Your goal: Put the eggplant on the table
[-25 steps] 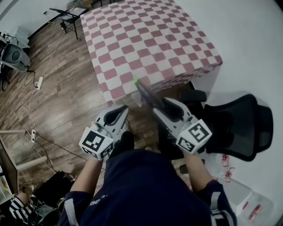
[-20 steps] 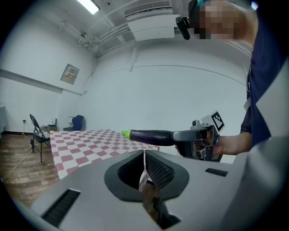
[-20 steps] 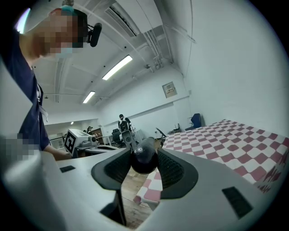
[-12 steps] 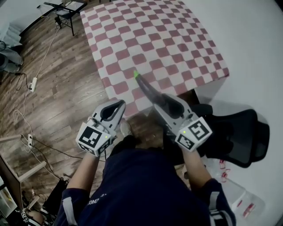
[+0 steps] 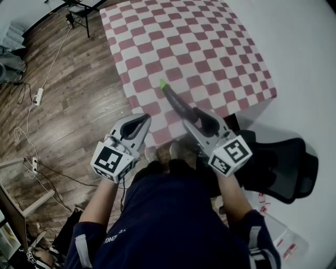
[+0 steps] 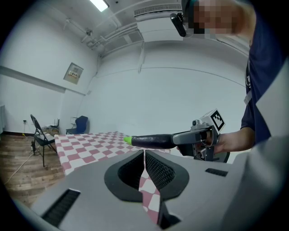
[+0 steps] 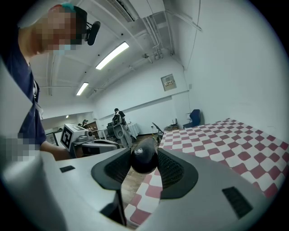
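A long dark eggplant (image 5: 176,101) with a green tip sticks forward out of my right gripper (image 5: 195,115), which is shut on its thick end. Its tip hangs above the near part of the table (image 5: 184,42), which wears a red-and-white checked cloth. In the right gripper view the eggplant's (image 7: 144,159) round end fills the gap between the jaws. My left gripper (image 5: 142,120) is held beside it, short of the table's near edge, shut with nothing in it. From the left gripper view the eggplant (image 6: 149,140) lies level in the right gripper (image 6: 198,135) over the table (image 6: 86,142).
A black office chair (image 5: 283,163) stands close on the right, by the table's near corner. Cables and a power strip (image 5: 39,97) lie on the wooden floor at left. A folding chair (image 5: 79,16) stands beyond the table's far left corner.
Both grippers have moved forward towards the table. The eggplant's tip, earlier at the table's near edge, now reaches in over the cloth.
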`<state>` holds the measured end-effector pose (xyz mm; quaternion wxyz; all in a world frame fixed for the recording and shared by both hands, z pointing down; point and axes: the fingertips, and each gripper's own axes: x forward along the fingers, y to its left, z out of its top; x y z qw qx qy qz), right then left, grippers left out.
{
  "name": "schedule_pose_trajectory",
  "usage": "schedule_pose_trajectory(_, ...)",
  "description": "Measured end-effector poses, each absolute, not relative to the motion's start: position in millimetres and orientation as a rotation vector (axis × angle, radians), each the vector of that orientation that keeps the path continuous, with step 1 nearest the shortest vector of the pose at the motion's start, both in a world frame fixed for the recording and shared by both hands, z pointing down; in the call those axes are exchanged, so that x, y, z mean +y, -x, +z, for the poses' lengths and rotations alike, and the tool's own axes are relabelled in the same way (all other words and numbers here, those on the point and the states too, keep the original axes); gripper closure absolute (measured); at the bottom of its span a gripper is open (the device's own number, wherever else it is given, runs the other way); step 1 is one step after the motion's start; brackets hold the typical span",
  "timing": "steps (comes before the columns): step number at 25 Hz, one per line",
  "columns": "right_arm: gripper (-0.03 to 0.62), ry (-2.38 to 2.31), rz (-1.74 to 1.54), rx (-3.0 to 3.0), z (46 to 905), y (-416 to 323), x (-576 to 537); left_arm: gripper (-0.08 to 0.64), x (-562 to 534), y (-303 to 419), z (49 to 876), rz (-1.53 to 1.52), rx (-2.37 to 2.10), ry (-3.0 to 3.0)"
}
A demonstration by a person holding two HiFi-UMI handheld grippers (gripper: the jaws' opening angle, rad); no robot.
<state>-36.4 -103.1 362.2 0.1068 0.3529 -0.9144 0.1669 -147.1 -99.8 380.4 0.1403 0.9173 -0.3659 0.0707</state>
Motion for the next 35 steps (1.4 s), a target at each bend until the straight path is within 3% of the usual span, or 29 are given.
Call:
schedule_pose_trajectory(12,0.397,-0.928,0.531,-2.687,387,37,-161,0.528,-137,147,400,0.253,-1.125,-2.56)
schedule_pose_trajectory(35,0.397,-0.677,0.581,-2.522,525,-31,-277,0.528,-232,67,459,0.391,-1.23,-2.364)
